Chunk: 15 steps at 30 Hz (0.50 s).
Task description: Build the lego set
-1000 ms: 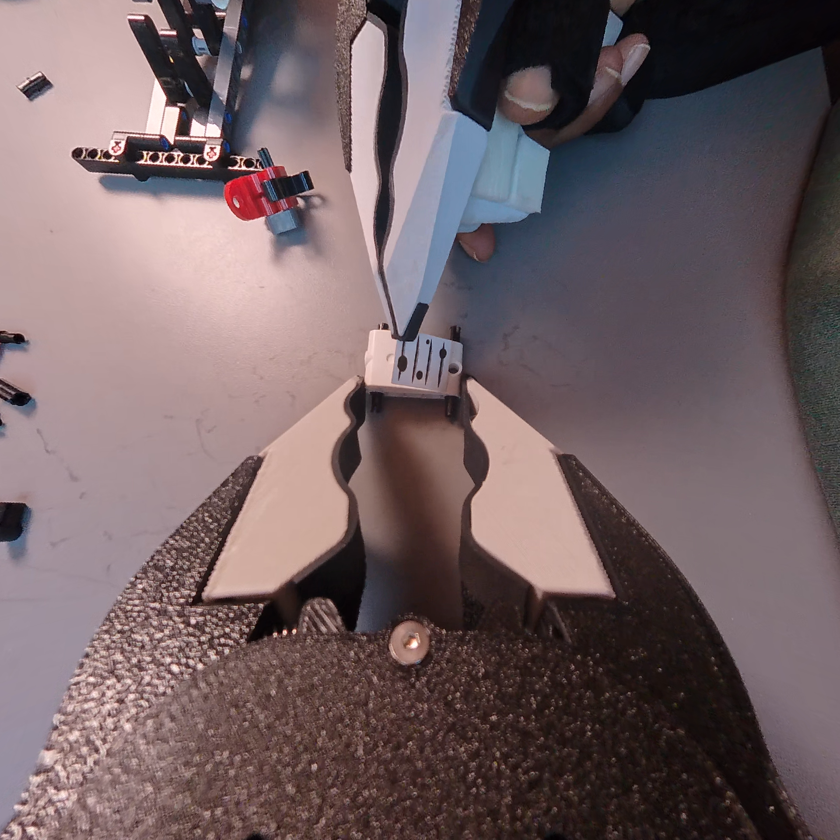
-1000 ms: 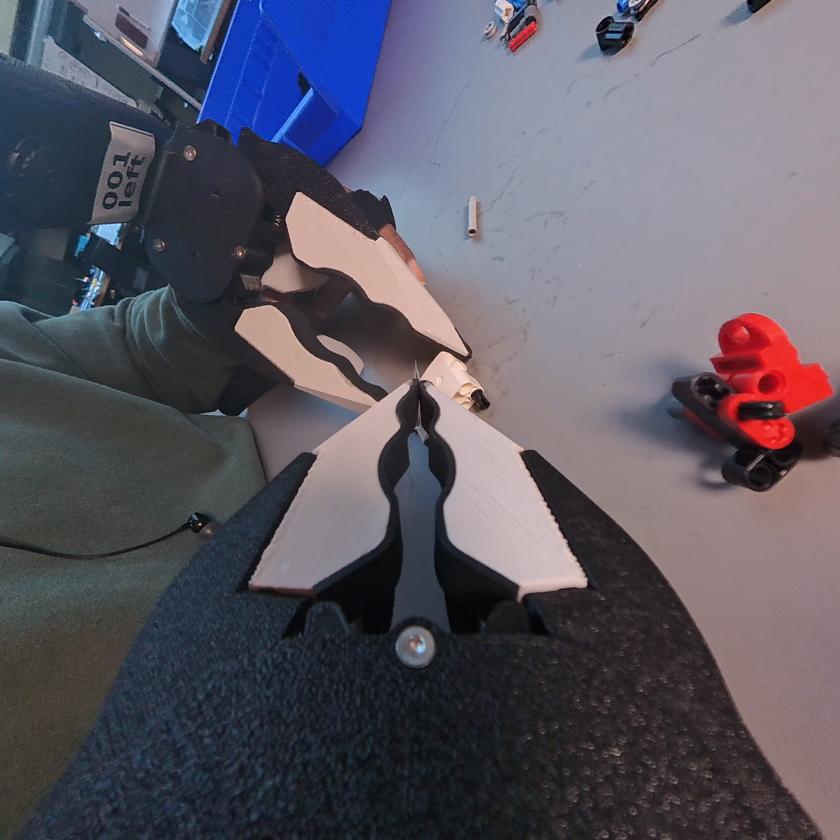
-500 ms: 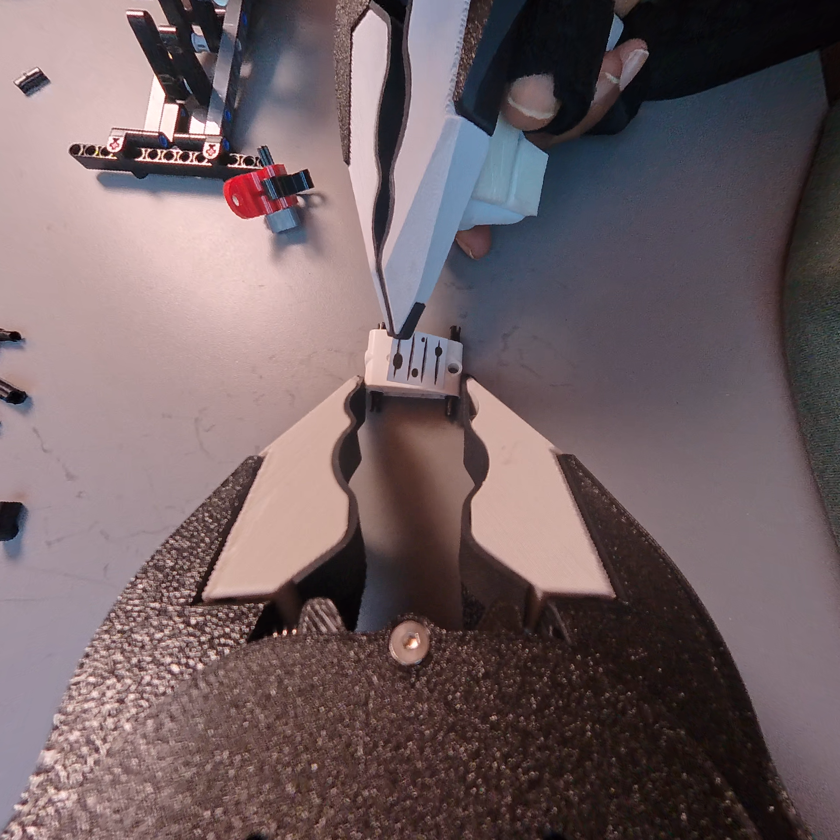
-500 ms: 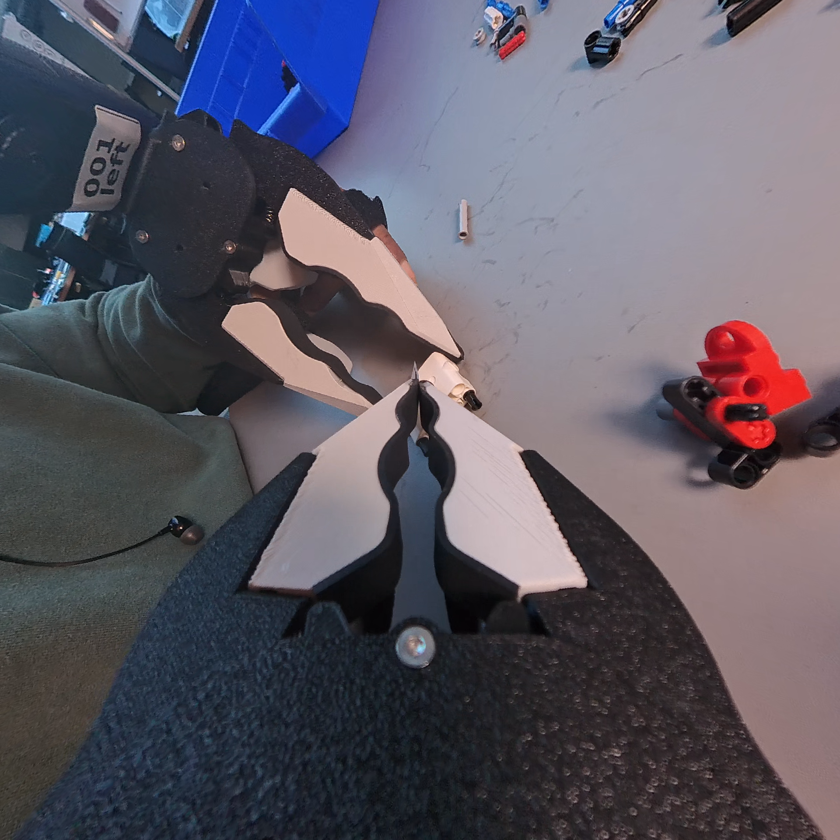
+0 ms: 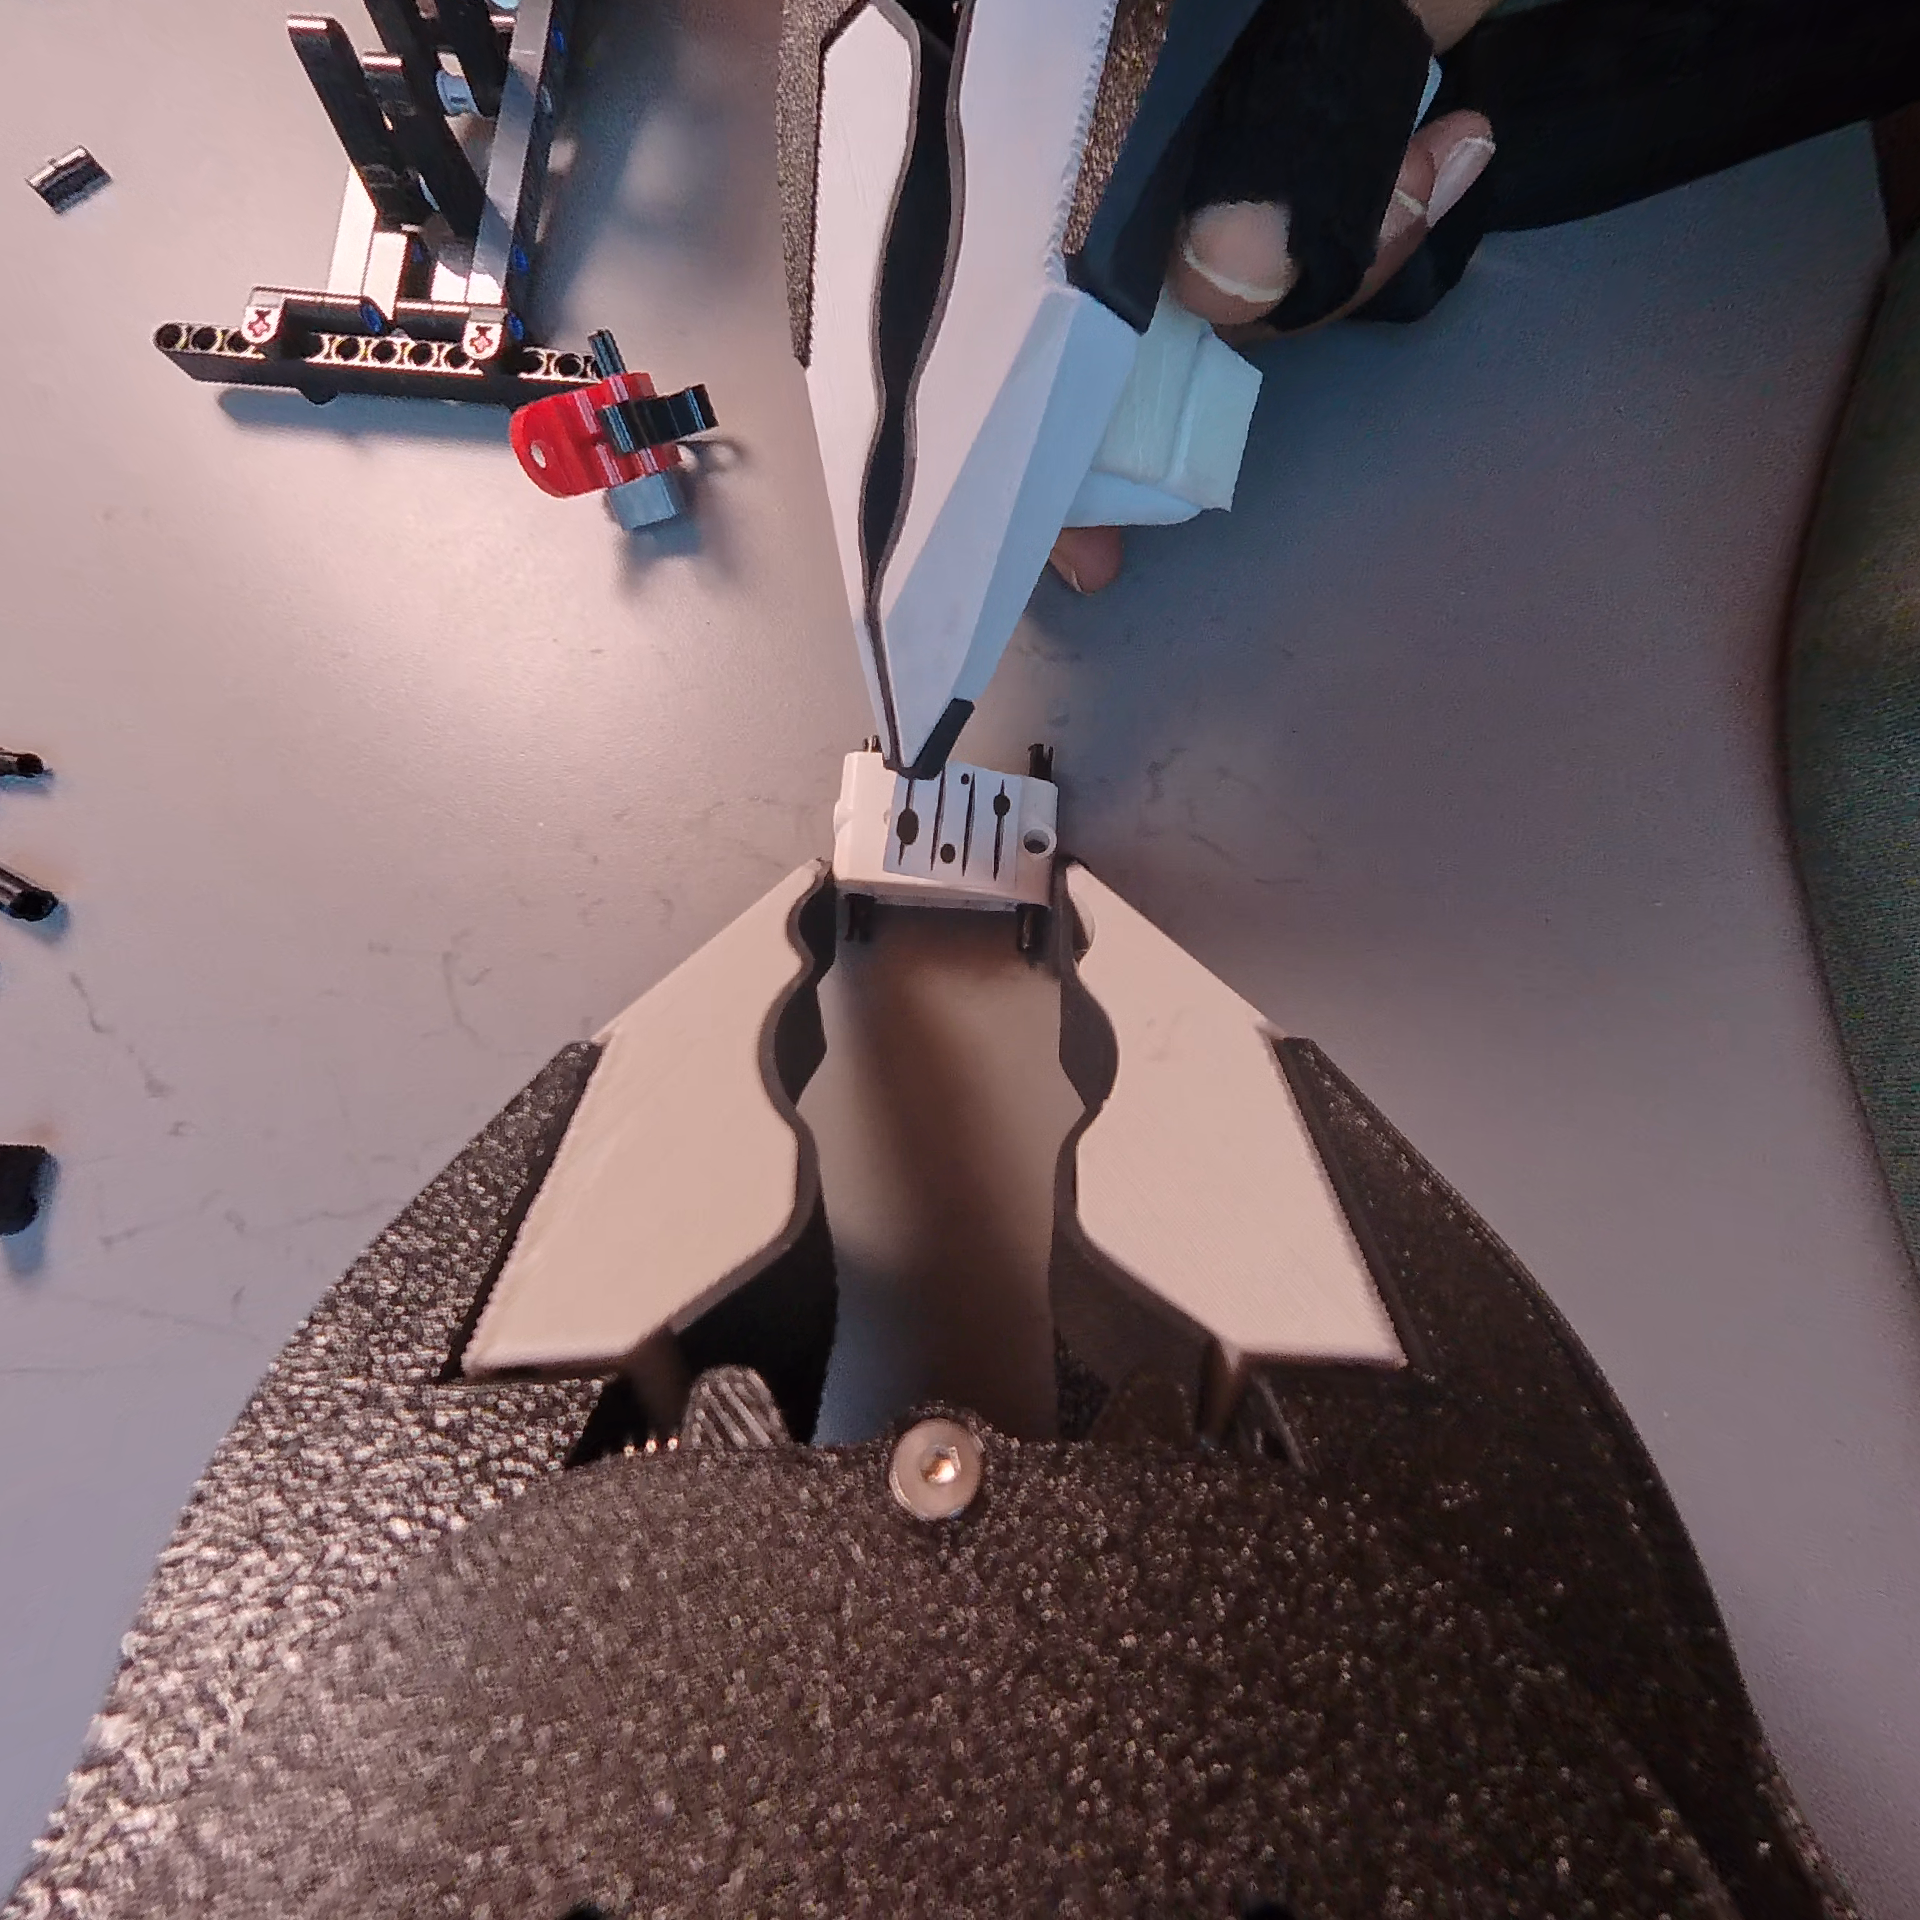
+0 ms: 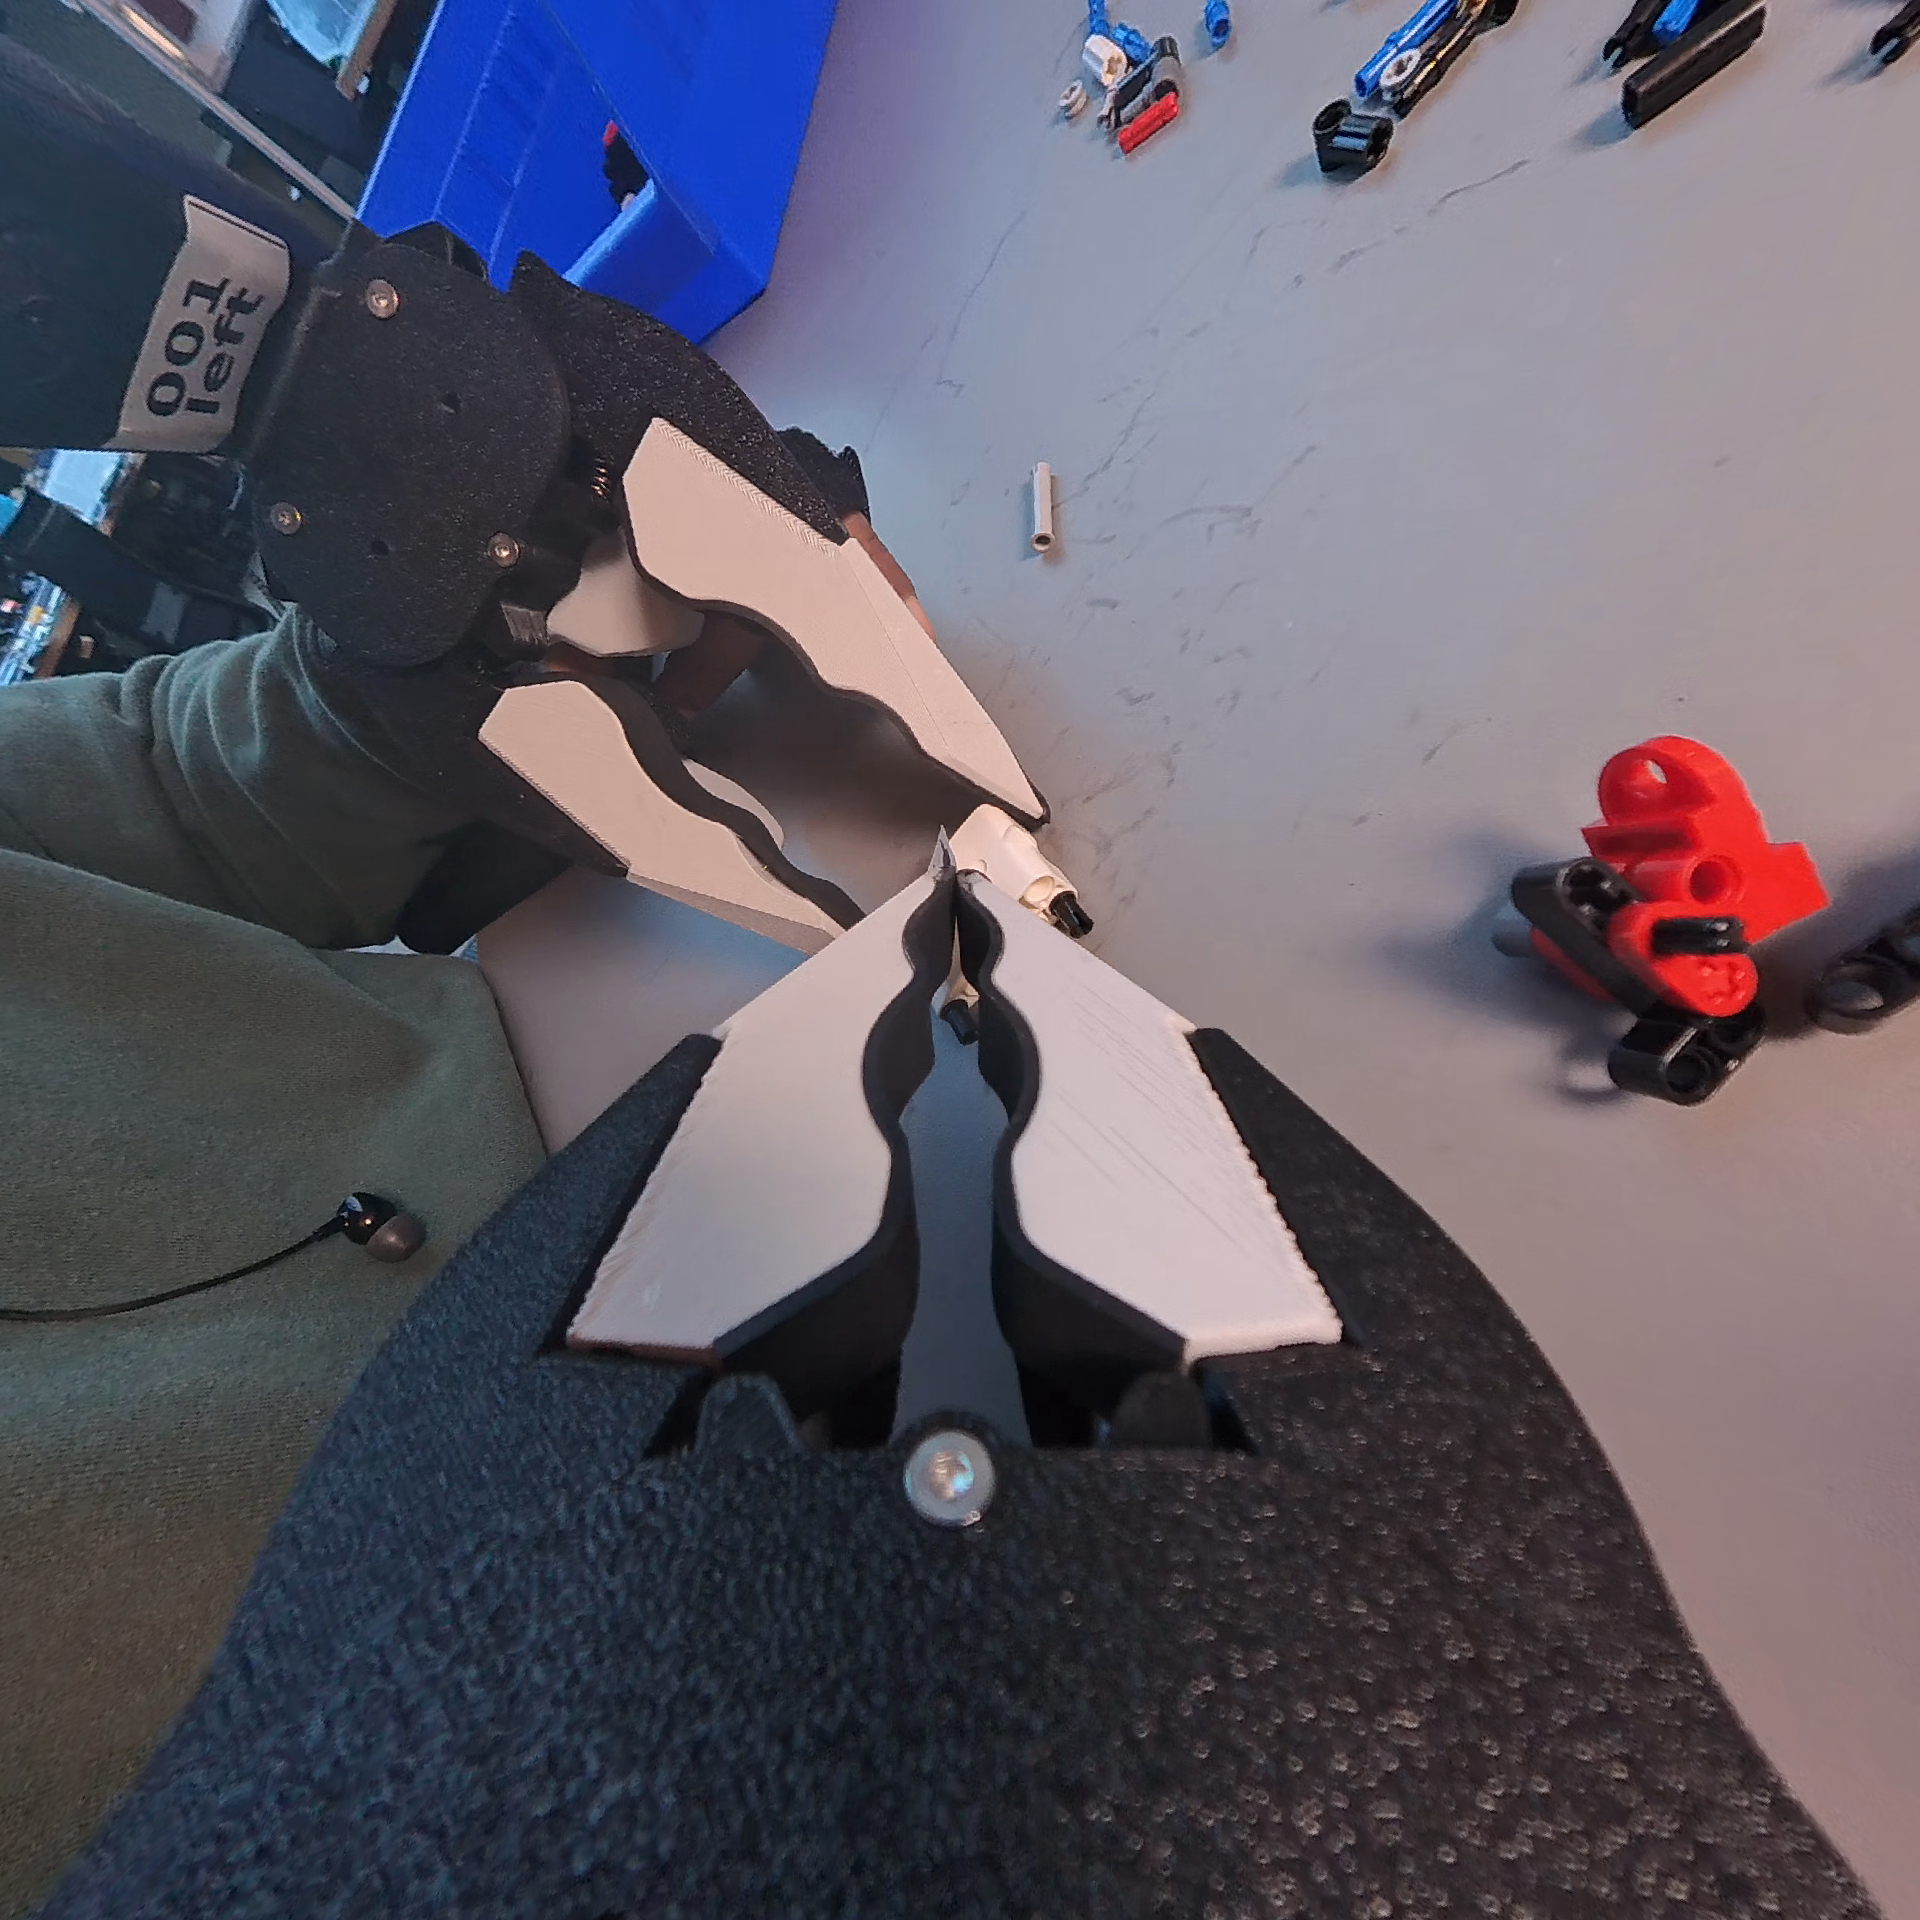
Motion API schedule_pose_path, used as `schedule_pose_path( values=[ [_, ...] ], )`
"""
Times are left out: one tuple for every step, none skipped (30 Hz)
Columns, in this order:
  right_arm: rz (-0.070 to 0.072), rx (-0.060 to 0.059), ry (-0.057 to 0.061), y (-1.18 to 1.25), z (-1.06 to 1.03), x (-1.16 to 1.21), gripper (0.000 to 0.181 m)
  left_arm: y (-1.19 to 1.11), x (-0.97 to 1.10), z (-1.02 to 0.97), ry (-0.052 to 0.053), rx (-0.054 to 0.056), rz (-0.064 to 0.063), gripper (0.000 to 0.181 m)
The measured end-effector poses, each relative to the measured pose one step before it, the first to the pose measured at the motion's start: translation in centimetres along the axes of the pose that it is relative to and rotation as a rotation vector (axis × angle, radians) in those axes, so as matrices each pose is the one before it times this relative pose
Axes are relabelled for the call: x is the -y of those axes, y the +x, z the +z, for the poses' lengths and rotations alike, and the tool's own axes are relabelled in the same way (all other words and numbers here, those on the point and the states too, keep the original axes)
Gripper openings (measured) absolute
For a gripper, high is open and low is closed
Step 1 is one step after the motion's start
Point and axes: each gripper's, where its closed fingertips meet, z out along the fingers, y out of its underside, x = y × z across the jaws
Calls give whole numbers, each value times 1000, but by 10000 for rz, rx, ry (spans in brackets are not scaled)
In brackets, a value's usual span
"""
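- Lego panel piece [image 5: 951,831], white with black slot markings and black pins at its corners, sits clamped at the tips of the left claw [image 5: 948,883]; both fingers press its sides, set apart by the width of the piece.
- In the right wrist view the same piece [image 6: 1013,857] is held just above the bench [image 6: 1455,520], near its front edge.
- Right claw [image 6: 951,894] is pinched nearly closed at the tips. A thin sliver shows between them; whether it grips a separate small part cannot be told.
- In the left wrist view the right claw [image 5: 914,748] comes down steeply from above, and its dark tip touches the panel's upper left corner, beside a black pin.
- Step in hand, as judged: a fitting operation on the white panel, with the left claw as the fixture and the right claw pressing or seating something at that corner.
- Next move calls for a steady left clamp and a short, straight push along the pin axis. Side load could twist the panel out of the fingers.
- Red and black sub-assembly [image 6: 1662,935] lies on the bench to the right, well apart from the work.
- Black beam frame [image 5: 395,291] stands farther off, with the red part [image 5: 592,442] just beside its base beam.
- Small white tube [image 6: 1042,509] lies alone past the left claw; loose blue, black and red connectors [image 6: 1351,99] lie scattered at the far side.
- Blue bin [image 6: 623,156] stands at the far left.
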Motion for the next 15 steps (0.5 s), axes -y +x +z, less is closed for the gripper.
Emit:
schedule_pose_path(
  values=[
    [-15,-11,-8,6,7,-4,0,1,0,0,0,-1,0,41],
    [-13,-14,-6,9,8,-1,0,-7,-4,-4,0,-1,0,41],
    [-8,-10,-5,6,14,-5,0,2,-7,7,0,-1,-1,41],
    [-1,-8,1,13,8,9,0,-2,5,6,0,-2,-2,41],
    [0,-5,3,-4,1,-6,0,-5,-5,-4,0,-1,-2,41],
    [-8,-7,2,2,2,6,0,1,0,0,0,0,0,41],
    [-2,-12,5,10,9,4,0,-4,5,6,0,-1,-1,41],
    [-8,-20,3,20,3,8,0,-8,1,1,0,-3,-3,41],
    [-26,-51,14,76,-24,28,0,8,0,0,0,-4,-4,41],
    [-17,-63,24,109,-58,45,0,-10,-7,8,0,-2,-2,41],
    [-3,-20,16,58,-41,22,0,0,0,0,0,0,0,41],
    [22,20,9,4,-7,-2,0,4,0,0,0,-2,-2,41],
    [-11,0,1,-2,-1,-9,0,-6,1,1,0,-4,-4,41],
    [-25,-15,-6,-3,14,0,0,-7,0,1,0,-3,-3,41],
    [-11,-8,-3,-10,9,-6,0,7,-8,7,0,-3,-3,41]
  ],
)
